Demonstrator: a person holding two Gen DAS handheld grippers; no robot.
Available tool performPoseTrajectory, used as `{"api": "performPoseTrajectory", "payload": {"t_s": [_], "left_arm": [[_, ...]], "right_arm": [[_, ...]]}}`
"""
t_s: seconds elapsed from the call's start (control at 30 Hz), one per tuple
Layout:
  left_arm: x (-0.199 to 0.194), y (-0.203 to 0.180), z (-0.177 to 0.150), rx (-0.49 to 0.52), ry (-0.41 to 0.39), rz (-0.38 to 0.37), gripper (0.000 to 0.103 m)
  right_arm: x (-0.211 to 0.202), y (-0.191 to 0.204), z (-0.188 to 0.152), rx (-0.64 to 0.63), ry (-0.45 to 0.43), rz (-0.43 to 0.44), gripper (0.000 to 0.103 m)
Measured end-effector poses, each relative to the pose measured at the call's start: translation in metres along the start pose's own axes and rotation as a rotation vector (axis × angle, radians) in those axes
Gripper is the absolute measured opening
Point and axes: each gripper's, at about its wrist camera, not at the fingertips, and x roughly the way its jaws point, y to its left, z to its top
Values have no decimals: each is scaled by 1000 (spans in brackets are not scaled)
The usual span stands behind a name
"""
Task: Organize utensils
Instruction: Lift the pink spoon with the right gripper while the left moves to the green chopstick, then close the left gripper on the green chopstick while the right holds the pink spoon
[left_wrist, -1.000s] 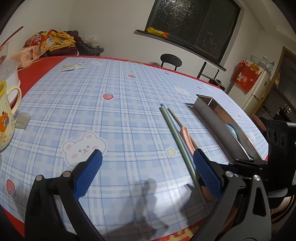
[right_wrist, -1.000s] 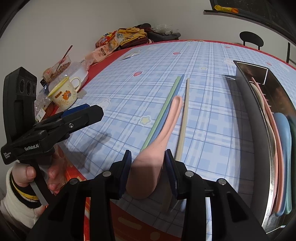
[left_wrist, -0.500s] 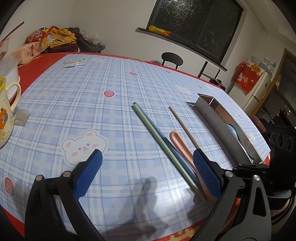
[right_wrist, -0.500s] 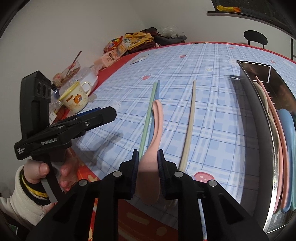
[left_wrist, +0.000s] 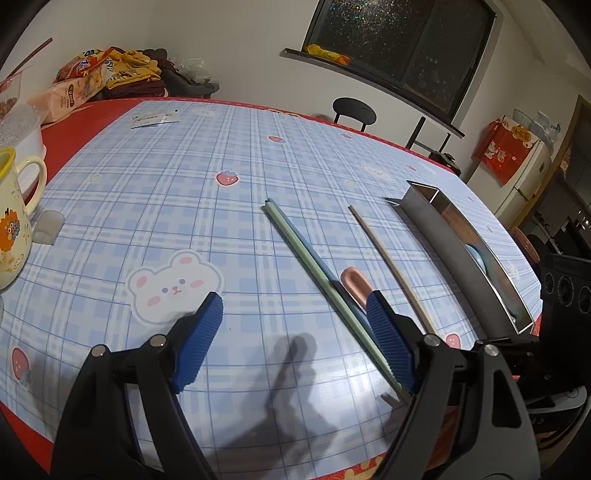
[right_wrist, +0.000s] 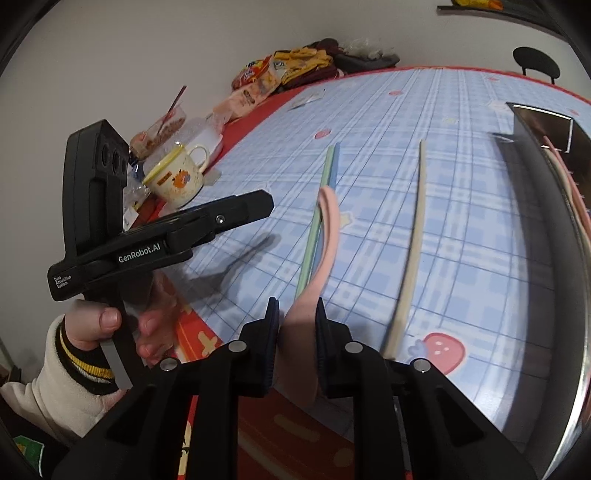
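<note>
Two changes: your right gripper (right_wrist: 295, 325) has clamped its jaws onto the pink spoon (right_wrist: 327, 236), lifting it edge-on; your left gripper (left_wrist: 295, 325) narrows, released, green chopsticks (left_wrist: 310, 258) at two o'clock.

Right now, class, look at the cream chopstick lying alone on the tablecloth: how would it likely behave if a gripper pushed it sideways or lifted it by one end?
The cream chopstick looks straight and thin, so probably stiff and light. Pushed sideways on the smooth tablecloth, it would likely slide or pivot, perhaps roll. Gripped at one end, it might tilt between the pads.
</note>
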Motion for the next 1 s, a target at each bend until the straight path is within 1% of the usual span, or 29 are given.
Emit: {"api": "performPoseTrajectory", "payload": {"t_s": [0.1,0.13,0.23,0.33,0.43,0.53,0.63,0.77,0.83,0.93,1.0], "left_arm": [[1,0,1,-3,3,8,79],[1,0,0,-5,3,10,79],[2,0,0,-5,10,24,79],[5,-5,0,18,25,56,80],[10,-17,1,84,55,109,84],[16,-34,2,166,68,189,84],[21,-44,2,216,80,252,84],[24,-56,7,236,82,278,83],[27,-60,10,241,88,285,79],[37,-63,11,238,122,293,69],[43,-64,10,238,139,310,57]], "right_arm": [[-3,-1,-1,7,-18,-1,16],[-6,-1,-1,13,-35,-5,14],[-15,-10,-3,64,-92,-18,14],[-24,-17,-5,98,-142,-31,14],[-33,-19,-7,110,-194,-49,14],[-41,-24,-10,132,-238,-50,14],[-49,-32,-11,173,-288,-40,14],[-55,-38,-13,187,-329,-22,14],[-55,-38,-13,187,-334,-20,14],[-55,-36,-13,172,-337,-19,14],[-55,-33,-12,161,-341,-22,14]]}}
